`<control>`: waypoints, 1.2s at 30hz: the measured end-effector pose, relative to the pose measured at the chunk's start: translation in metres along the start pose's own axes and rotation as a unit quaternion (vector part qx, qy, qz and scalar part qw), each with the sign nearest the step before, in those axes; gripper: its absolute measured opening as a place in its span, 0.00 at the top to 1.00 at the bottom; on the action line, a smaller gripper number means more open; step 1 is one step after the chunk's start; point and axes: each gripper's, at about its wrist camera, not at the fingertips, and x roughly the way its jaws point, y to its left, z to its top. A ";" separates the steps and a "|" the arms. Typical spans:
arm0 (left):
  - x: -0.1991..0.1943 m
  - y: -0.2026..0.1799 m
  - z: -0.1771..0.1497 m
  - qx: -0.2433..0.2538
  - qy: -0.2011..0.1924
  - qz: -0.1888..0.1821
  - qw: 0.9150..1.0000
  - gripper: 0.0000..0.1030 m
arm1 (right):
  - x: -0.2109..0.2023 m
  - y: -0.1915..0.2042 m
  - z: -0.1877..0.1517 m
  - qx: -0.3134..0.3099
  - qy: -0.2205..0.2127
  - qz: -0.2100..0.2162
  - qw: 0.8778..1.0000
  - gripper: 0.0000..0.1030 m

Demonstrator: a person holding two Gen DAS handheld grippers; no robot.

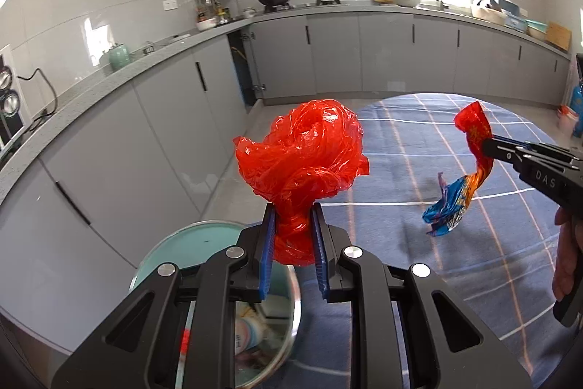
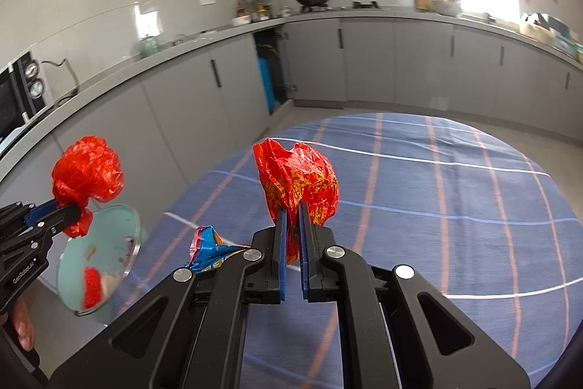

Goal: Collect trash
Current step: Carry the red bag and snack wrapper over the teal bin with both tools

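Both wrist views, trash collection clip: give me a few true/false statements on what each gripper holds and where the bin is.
1. The left gripper is clamped on a red plastic bag. True.
2. The right gripper is open, holding nothing. False: it is shut on a snack wrapper.
3. The wrapper is plain red throughout. False: its hanging lower end is blue and orange.
4. The bin with the round mirrored lid stands beside the table, below the left gripper. True.
5. The red bag lies on the tablecloth. False: it is held in the air.
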 end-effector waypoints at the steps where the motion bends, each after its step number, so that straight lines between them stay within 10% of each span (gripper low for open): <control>1: -0.002 0.004 -0.001 -0.002 0.000 0.003 1.000 0.81 | 0.000 0.004 0.000 -0.002 -0.001 0.004 1.000 0.93; 36: -0.035 0.099 -0.035 -0.044 0.003 0.089 0.995 0.81 | 0.018 0.131 0.001 -0.081 0.004 0.093 0.992 0.93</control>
